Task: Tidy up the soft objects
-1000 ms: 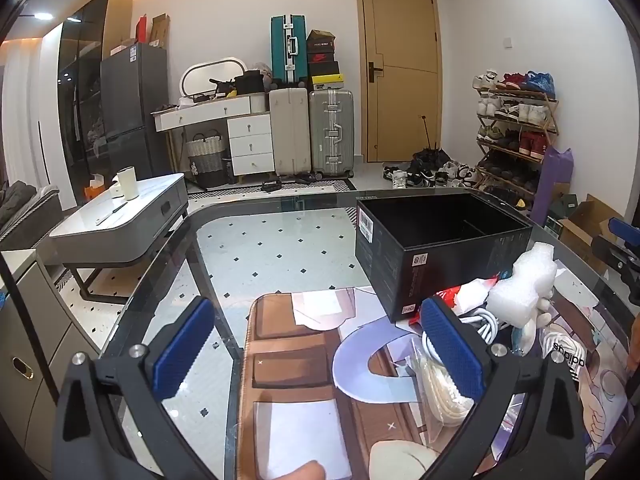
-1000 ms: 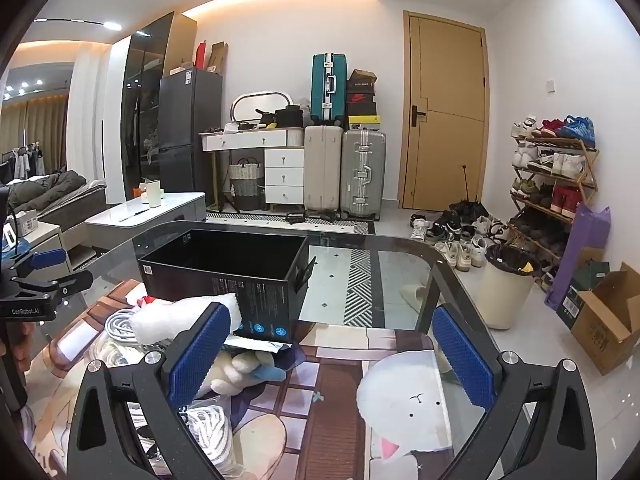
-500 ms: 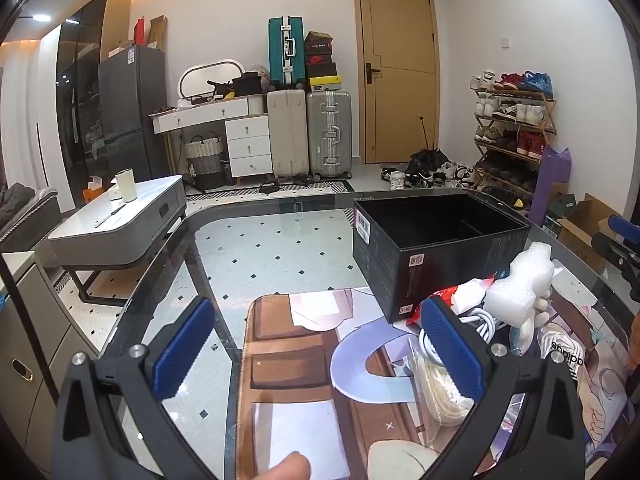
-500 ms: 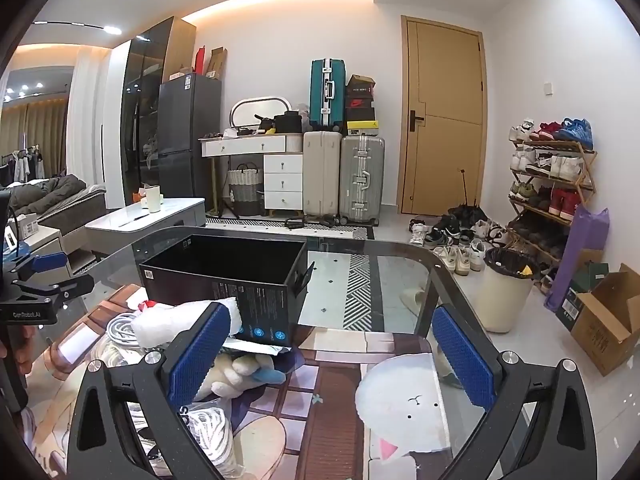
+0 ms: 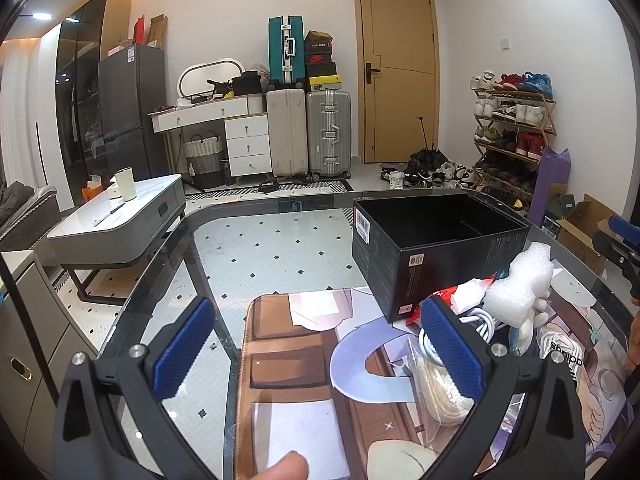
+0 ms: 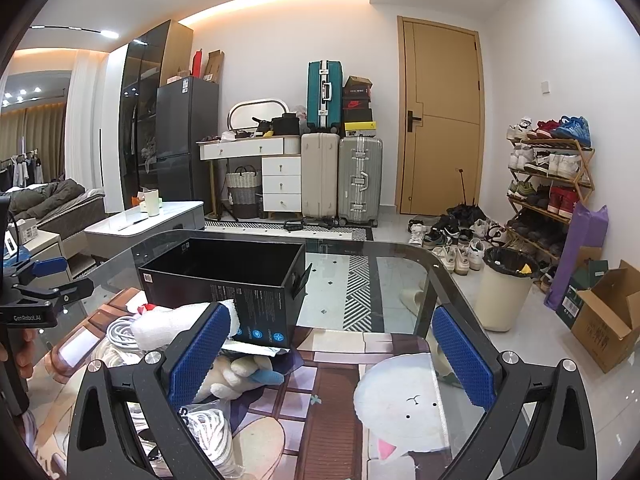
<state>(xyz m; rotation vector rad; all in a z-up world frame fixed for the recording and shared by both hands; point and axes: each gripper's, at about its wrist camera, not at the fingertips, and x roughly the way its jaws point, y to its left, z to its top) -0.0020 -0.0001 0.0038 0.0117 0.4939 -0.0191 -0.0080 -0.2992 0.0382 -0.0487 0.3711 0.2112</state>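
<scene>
The big glass table [image 5: 224, 240] has a picture mat [image 6: 332, 396] lying on it. On the mat stands a black box [image 5: 436, 256] with its top open. The inside of the box looks bare, as far as both views show. So I think the tidying has hardly begun, and nearly all of it is left to do.

The soft things sit in a pile just beside the box, on the side near the person. None of them is in the box yet. The biggest is a lump of white foam wrap [image 5: 520, 288], and it leans against the box wall. Next to it is a coil of white cable [image 6: 120, 330]. A small plush toy [image 6: 240, 376] lies below the foam, with a blue bit sticking out. There is also a clear bag of white rope [image 5: 440, 388] and something red [image 5: 448, 294] that is too hidden to name.

The left claw [image 5: 316, 352] has its two blue pads far apart. It holds nothing and touches nothing. It hangs over the mat, with the pile just off to its right.

The right claw [image 6: 328, 358] is wide apart too, and it is empty. The pile is by its left pad [image 6: 196, 356], but I cannot tell if the pad touches the foam.
</scene>
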